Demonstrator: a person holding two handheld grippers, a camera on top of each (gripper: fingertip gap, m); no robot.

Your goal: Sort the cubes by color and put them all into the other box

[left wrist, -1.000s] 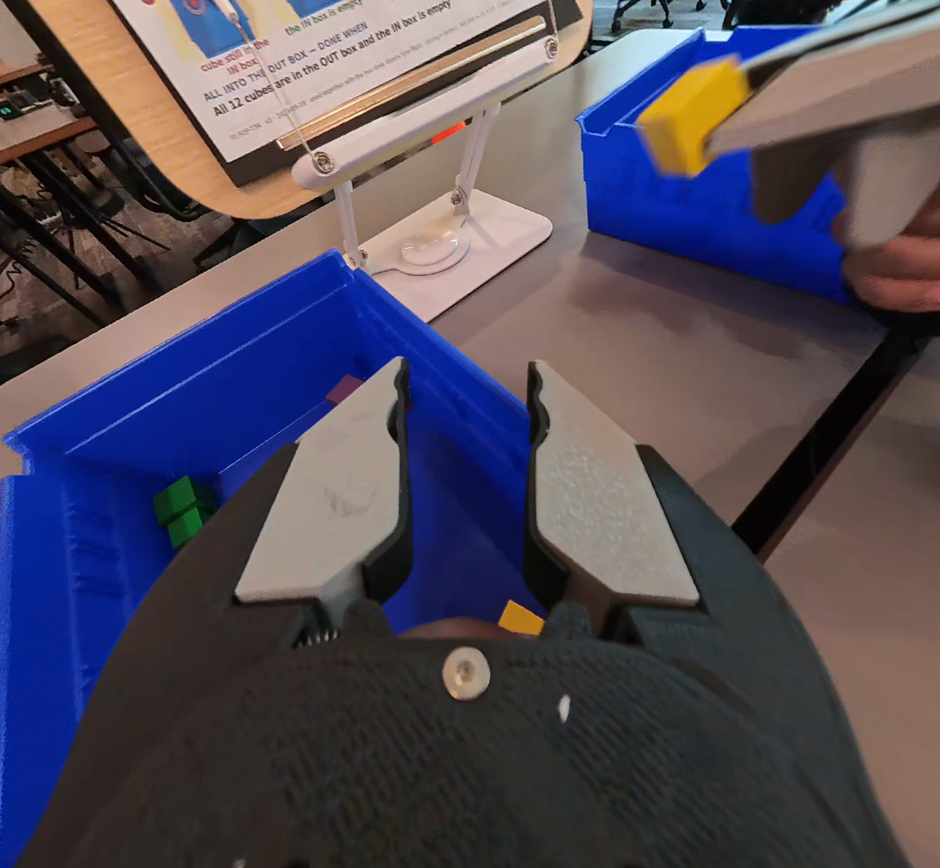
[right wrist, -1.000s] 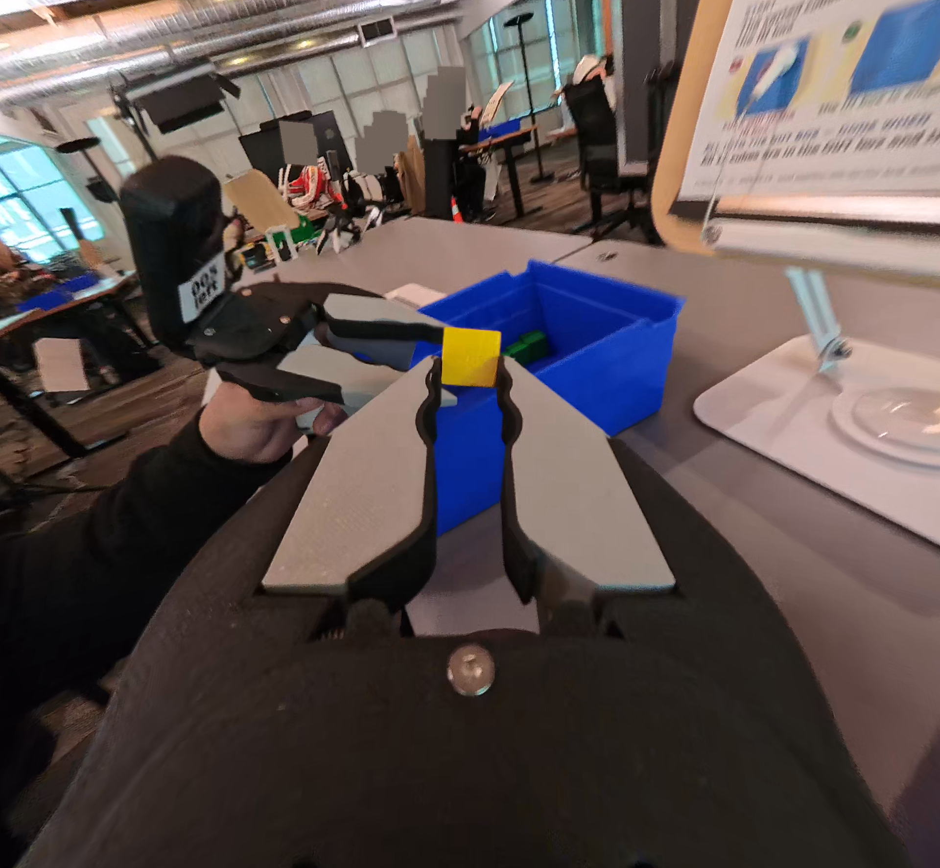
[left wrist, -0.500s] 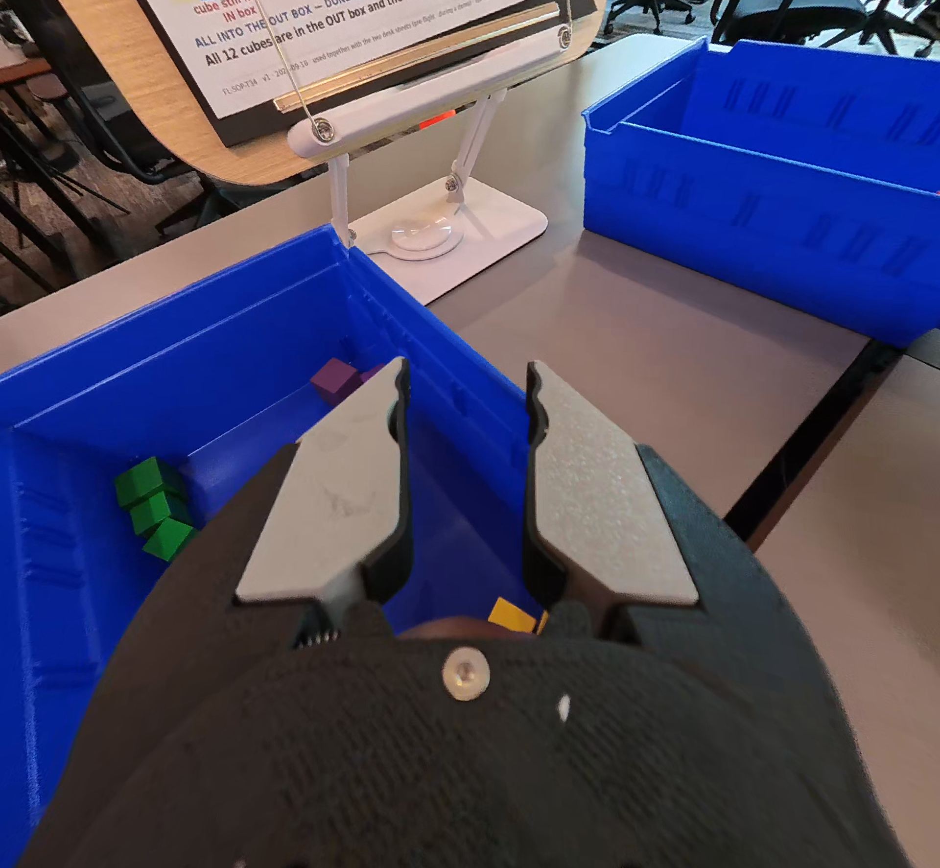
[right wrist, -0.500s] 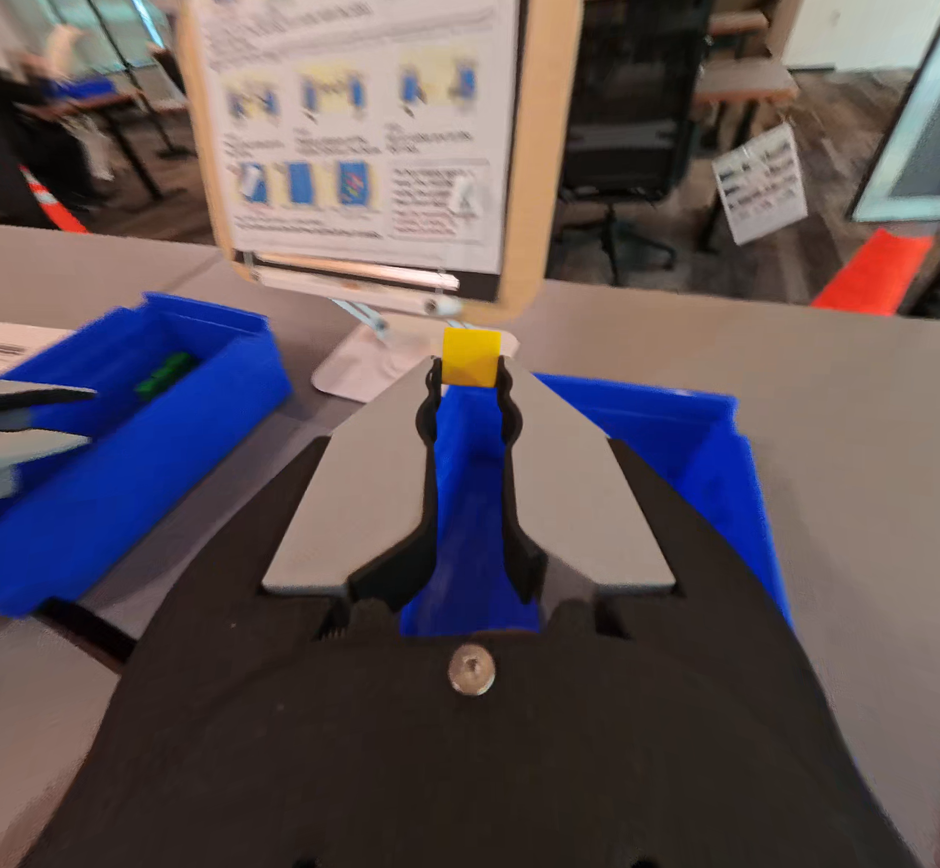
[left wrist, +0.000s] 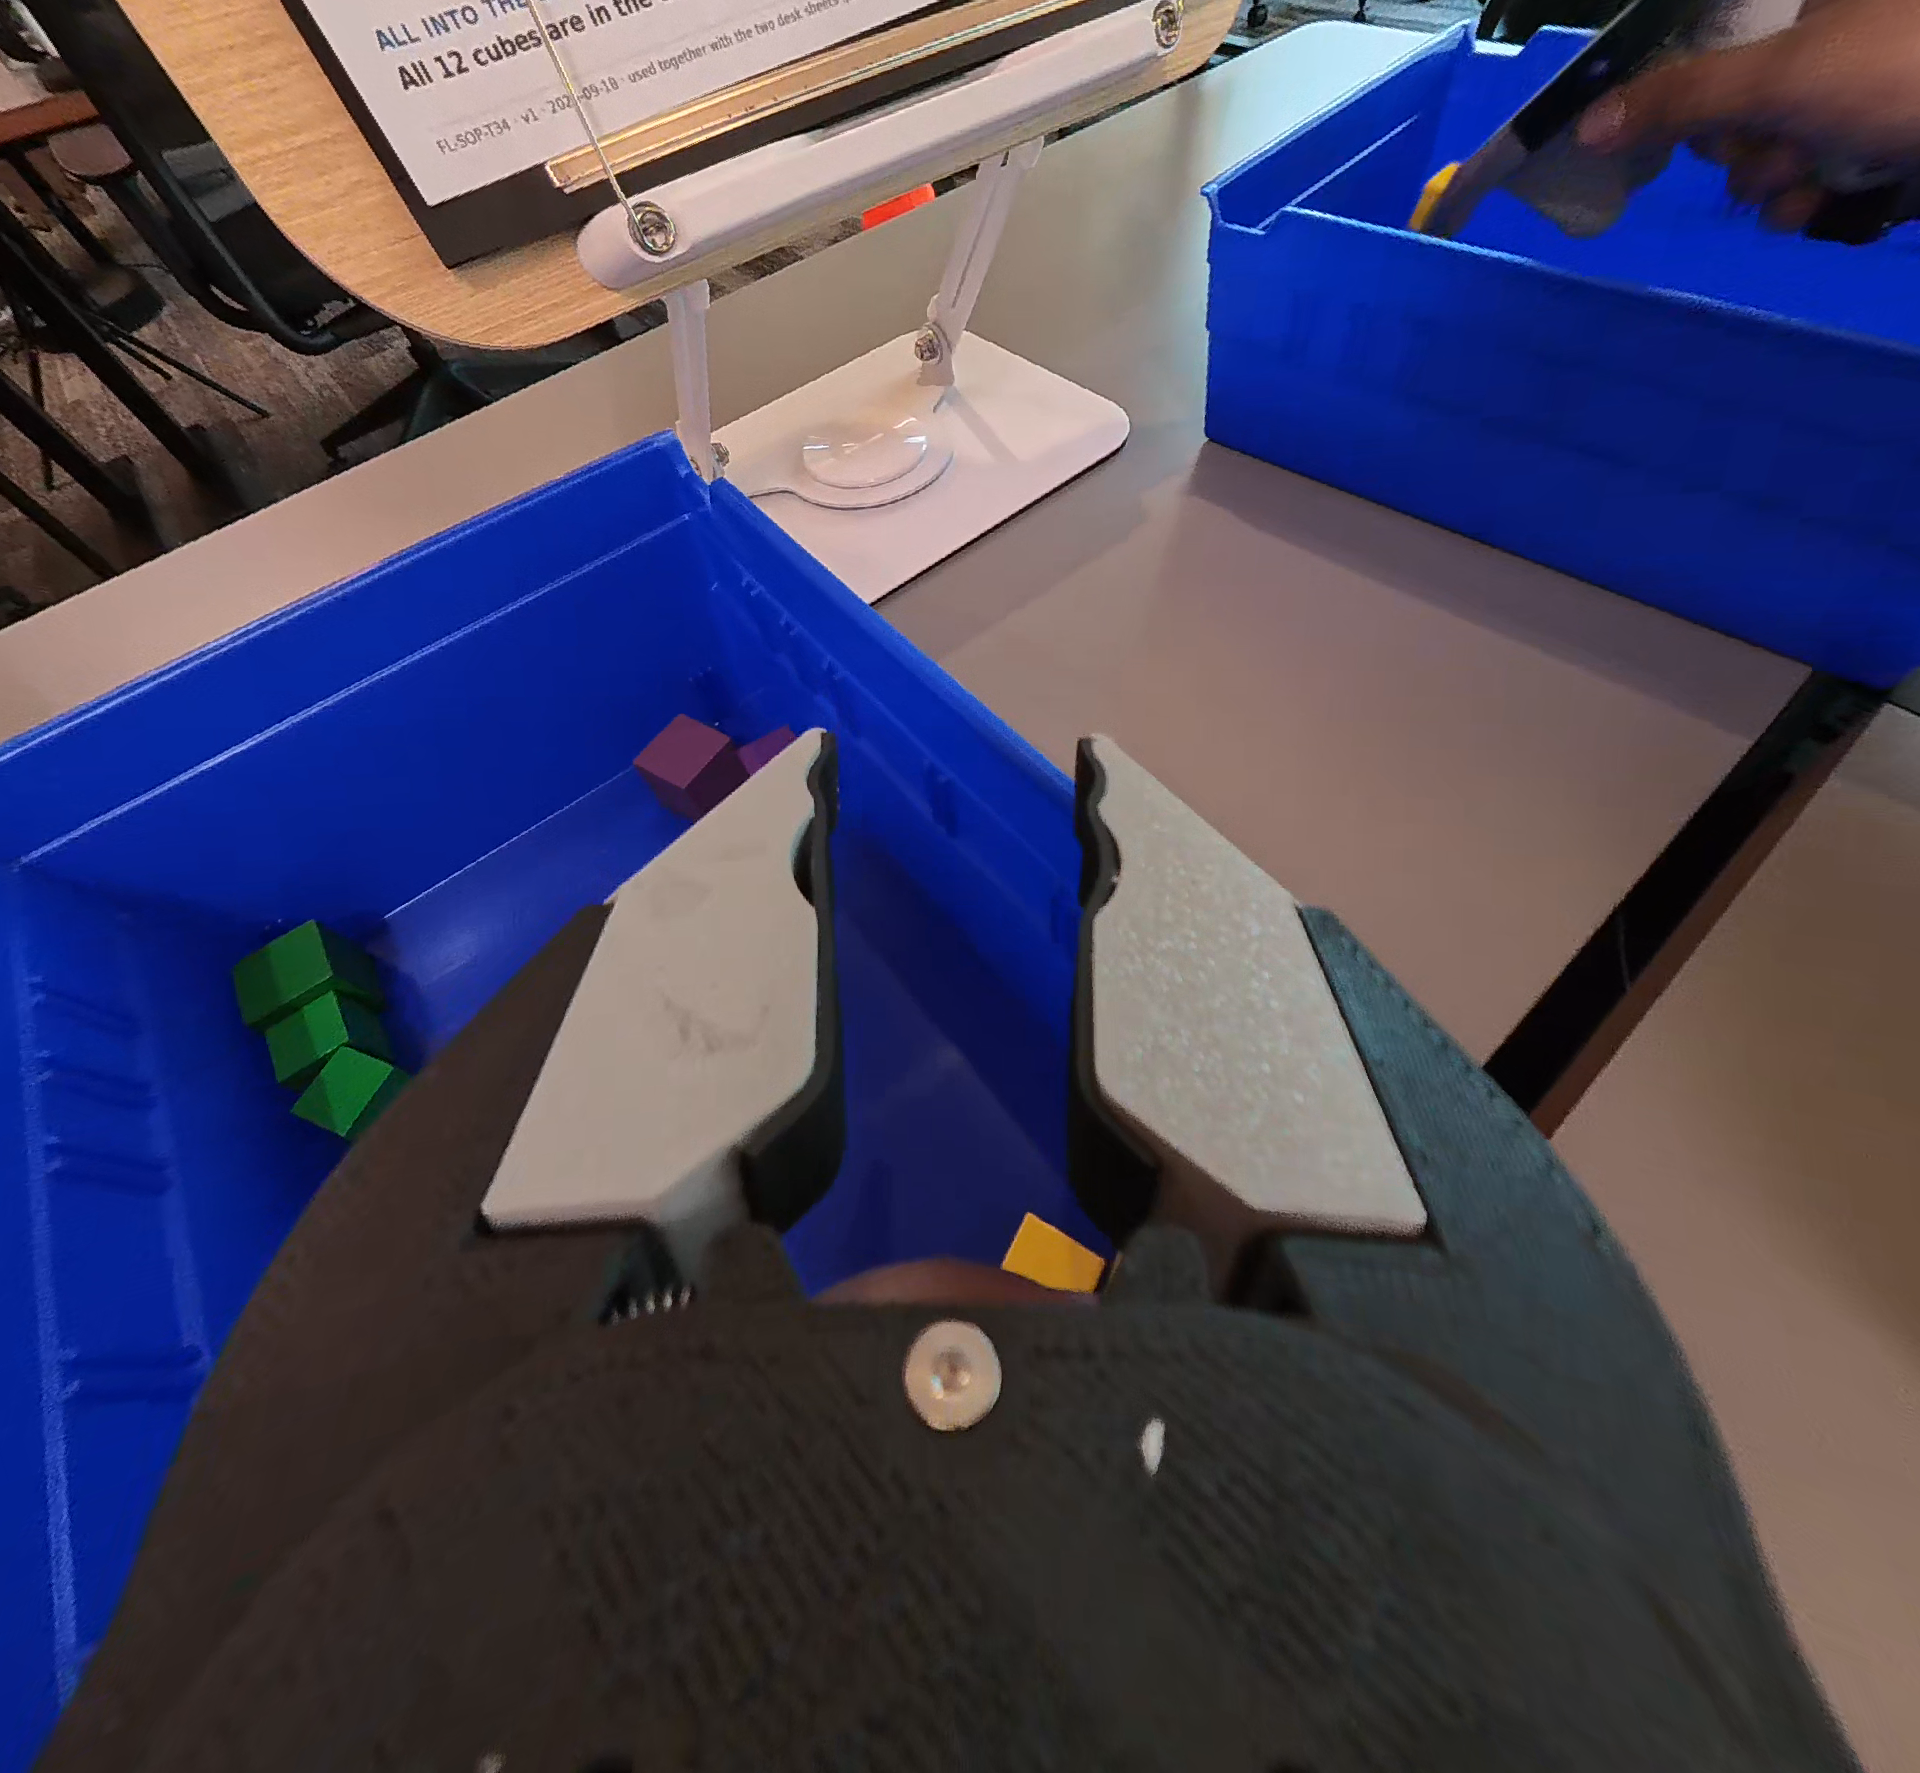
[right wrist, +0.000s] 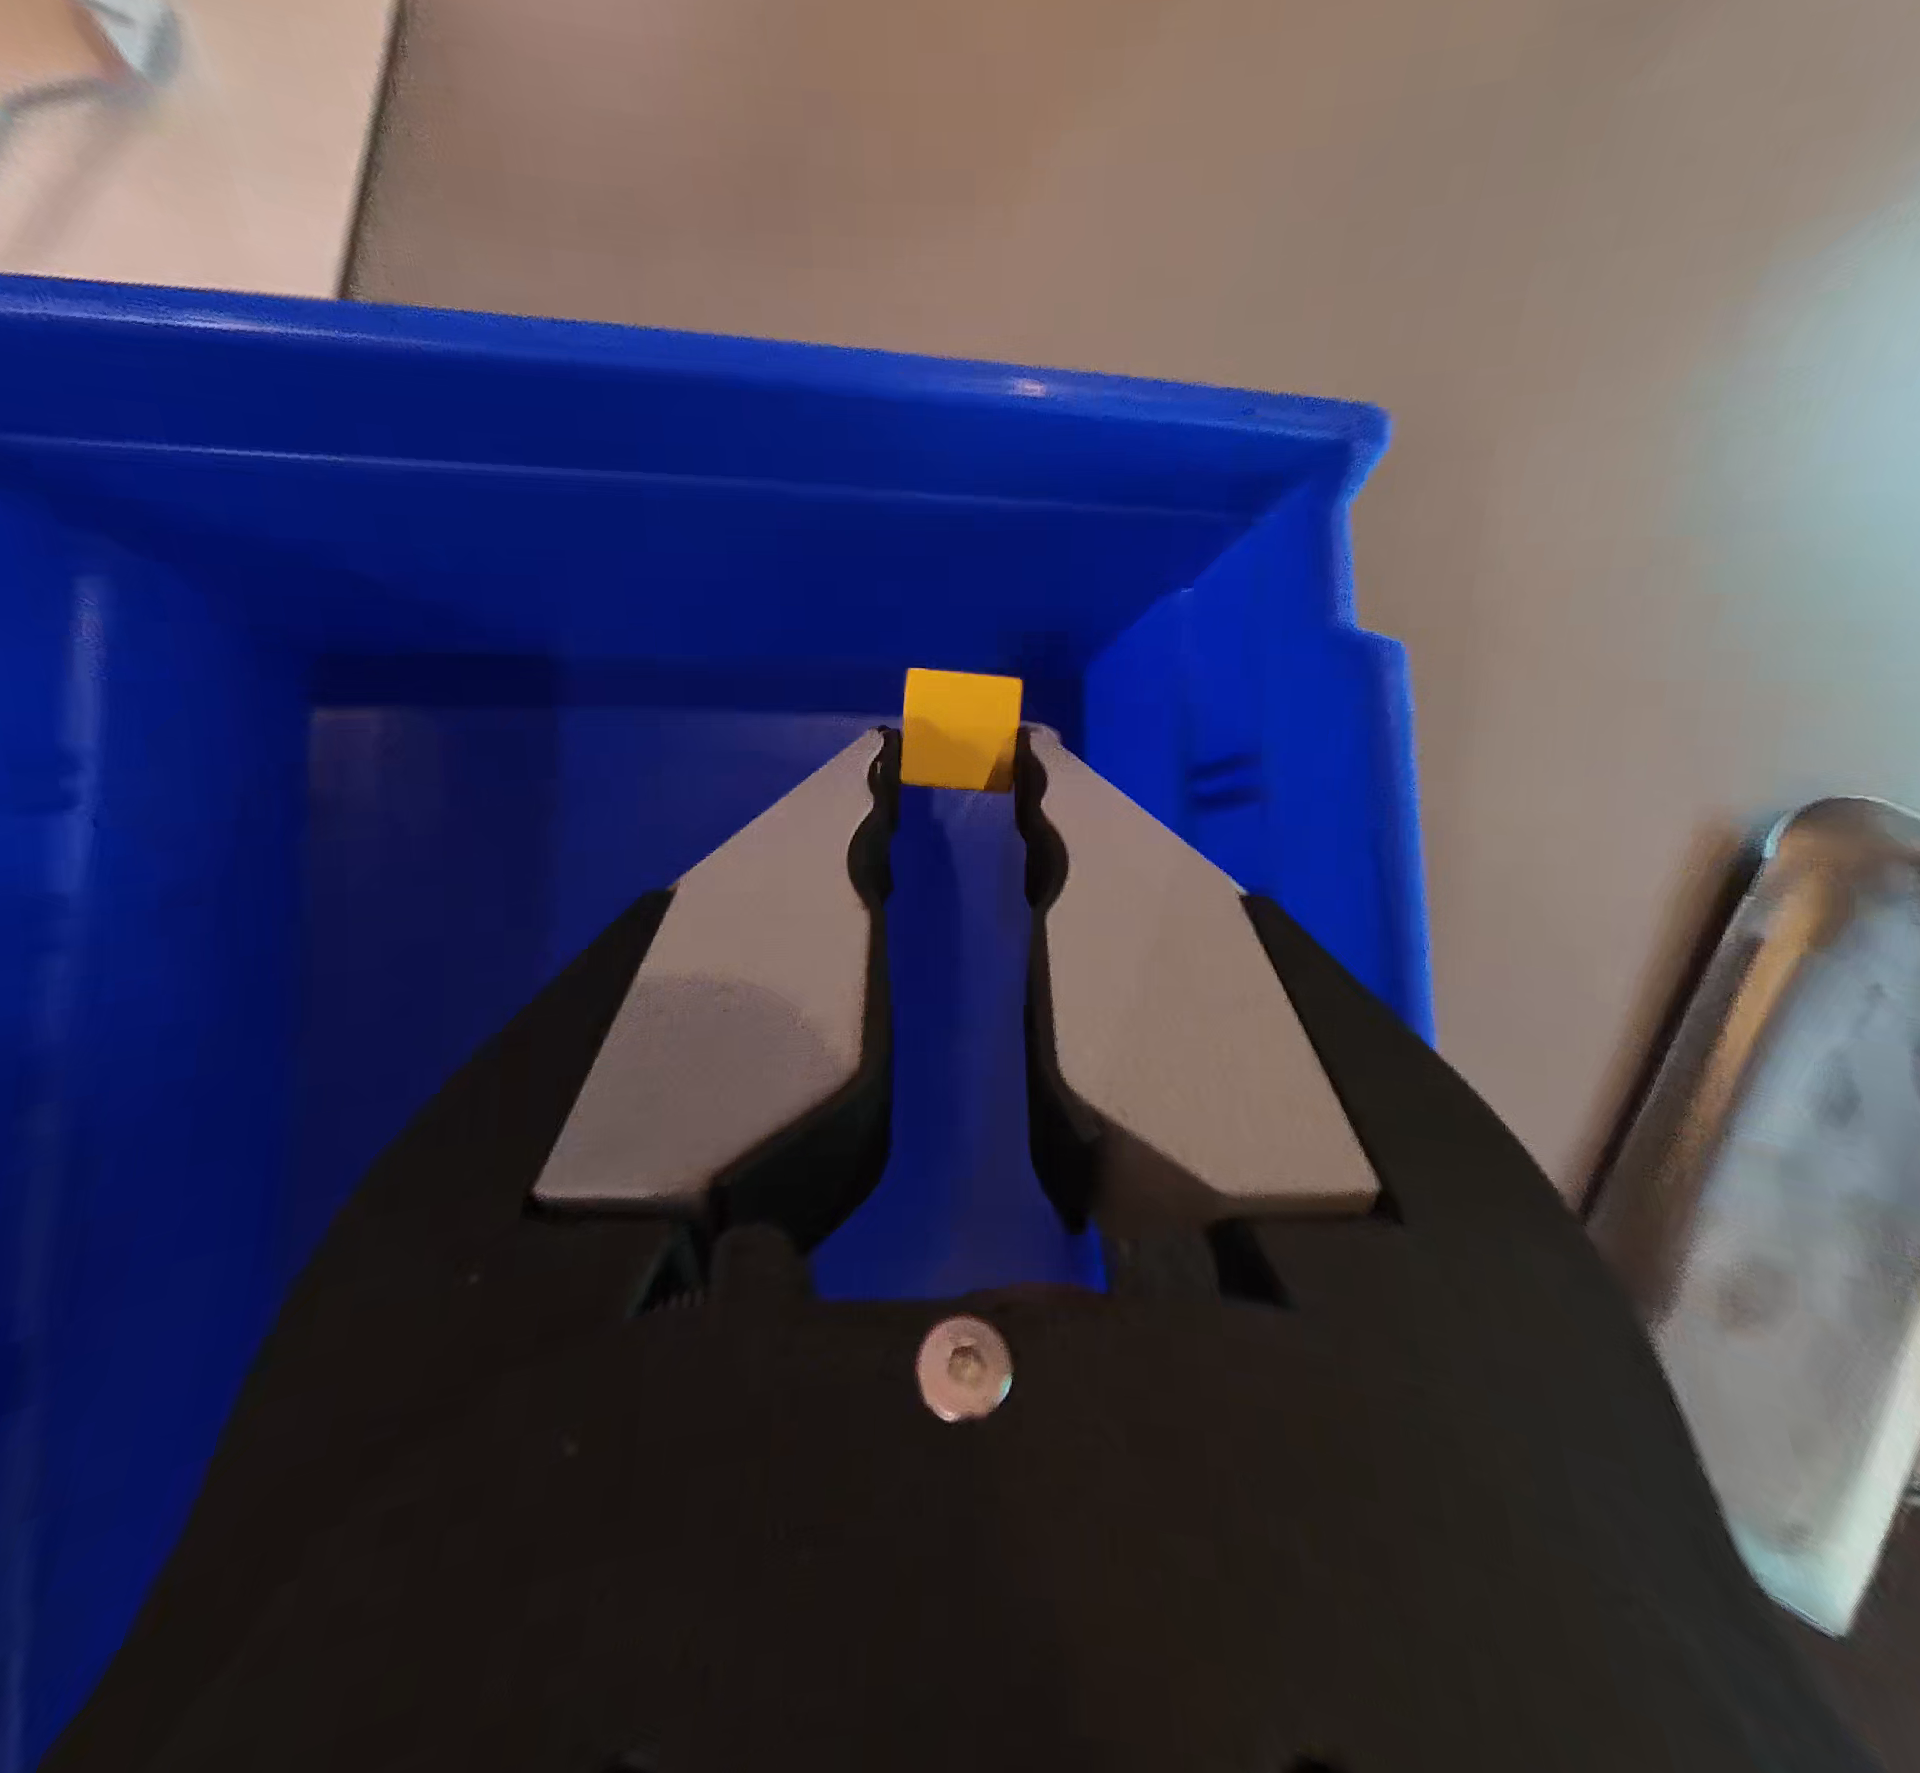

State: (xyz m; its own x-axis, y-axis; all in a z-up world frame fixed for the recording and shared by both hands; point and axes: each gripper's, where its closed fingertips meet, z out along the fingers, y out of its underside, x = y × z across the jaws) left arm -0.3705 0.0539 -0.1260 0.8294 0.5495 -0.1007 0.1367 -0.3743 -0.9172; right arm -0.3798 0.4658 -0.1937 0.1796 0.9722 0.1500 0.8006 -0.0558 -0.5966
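Having swung down into the far corner of the right box [right wrist: 727, 435], the right gripper [right wrist: 958, 736] pinches a yellow cube [right wrist: 958, 728] ready for release, while the left gripper [left wrist: 948, 767] waits with fingers apart and empty.

The right claw [right wrist: 958, 736] pinches a yellow cube [right wrist: 956, 728] at its fingertips, low inside a blue box [right wrist: 665, 435] near the box's far right corner. Beyond the far rim lies grey worktop [right wrist: 1039, 113]. A blurred metal piece [right wrist: 1808, 1204], perhaps a chair foot, sits at right.
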